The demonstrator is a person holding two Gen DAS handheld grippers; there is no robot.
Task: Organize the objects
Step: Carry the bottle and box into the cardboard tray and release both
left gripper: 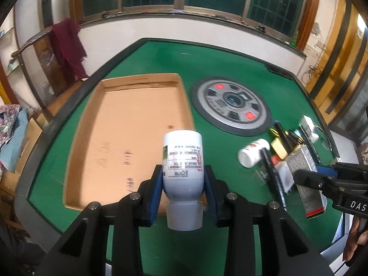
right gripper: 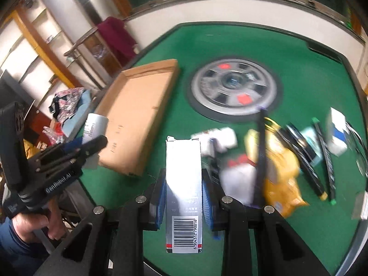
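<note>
My left gripper (left gripper: pixel 183 180) is shut on a white labelled bottle (left gripper: pixel 182 156), its grey cap toward the camera, held above the near edge of a shallow cardboard tray (left gripper: pixel 128 126). My right gripper (right gripper: pixel 184 191) is shut on a tall silver box (right gripper: pixel 184 172) with a barcode, above the green table (right gripper: pixel 299 69). In the right wrist view the left gripper (right gripper: pixel 92 141) and its bottle (right gripper: pixel 94 124) show at the left, beside the tray (right gripper: pixel 138 115). The left wrist view shows the right gripper (left gripper: pixel 308 174) with the silver box (left gripper: pixel 314 203) at the right.
A round grey console (left gripper: pixel 232 105) sits in the table's middle. To its right lies a pile: a white bottle (right gripper: pixel 218 138), a yellow bag (right gripper: pixel 280 168), several dark pens (right gripper: pixel 324 151), a white and blue box (right gripper: pixel 338 131). A chair with a maroon cloth (left gripper: pixel 69 46) stands behind the table.
</note>
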